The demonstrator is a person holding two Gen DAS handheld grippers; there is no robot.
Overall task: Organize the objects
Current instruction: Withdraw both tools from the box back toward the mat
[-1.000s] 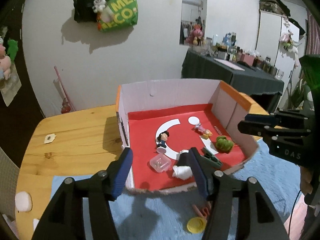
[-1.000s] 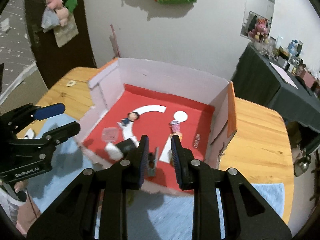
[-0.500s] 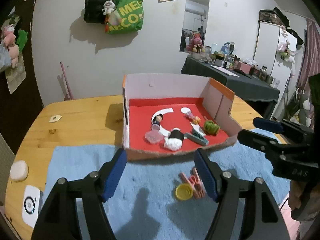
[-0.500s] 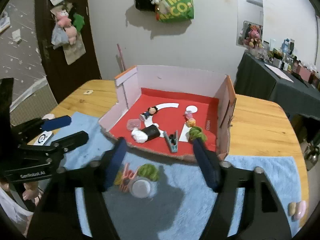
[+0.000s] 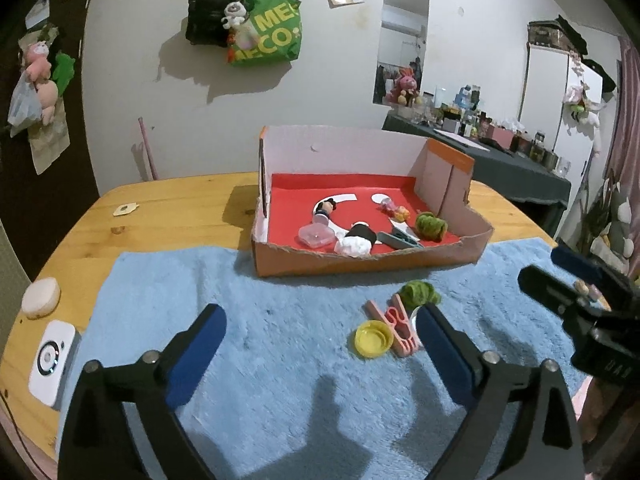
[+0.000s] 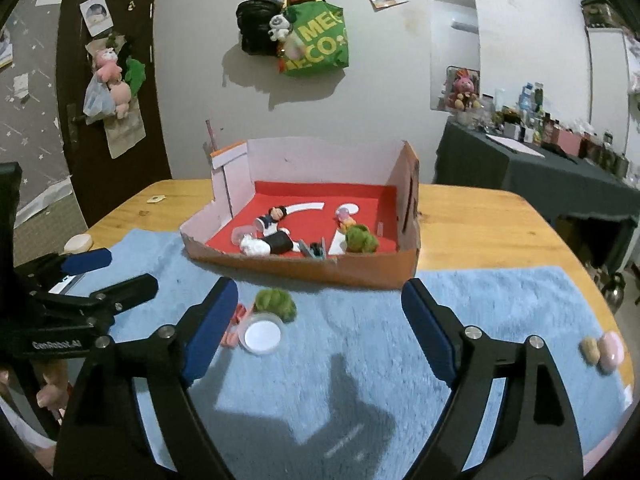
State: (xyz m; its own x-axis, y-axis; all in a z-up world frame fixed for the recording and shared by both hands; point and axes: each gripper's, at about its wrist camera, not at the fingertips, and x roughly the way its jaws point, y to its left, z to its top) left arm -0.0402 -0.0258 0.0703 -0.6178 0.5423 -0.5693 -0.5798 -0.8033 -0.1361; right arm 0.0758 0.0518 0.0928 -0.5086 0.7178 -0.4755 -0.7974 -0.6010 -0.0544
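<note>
A cardboard box (image 5: 360,264) with a red floor holds a small doll, a clear case, a white and black figure, a grey clip and a green fuzzy ball (image 5: 430,226). On the blue towel (image 5: 256,320) in front of it lie a yellow cap (image 5: 374,343), a pink clothespin (image 5: 400,328) and another green fuzzy ball (image 5: 420,294). The right wrist view shows that ball (image 6: 276,304) beside a white lid (image 6: 260,336). My left gripper (image 5: 320,344) is open and empty above the towel. My right gripper (image 6: 316,328) is open and empty too.
A white device (image 5: 52,360) and a pale round object (image 5: 40,302) lie at the table's left edge. Two small pastel objects (image 6: 604,350) lie on the towel at the right. A dark cluttered table (image 6: 540,168) stands behind on the right.
Both grippers have pulled back from the box to over the towel. The right gripper's jaws have opened wide. The objects on the towel have come into view.
</note>
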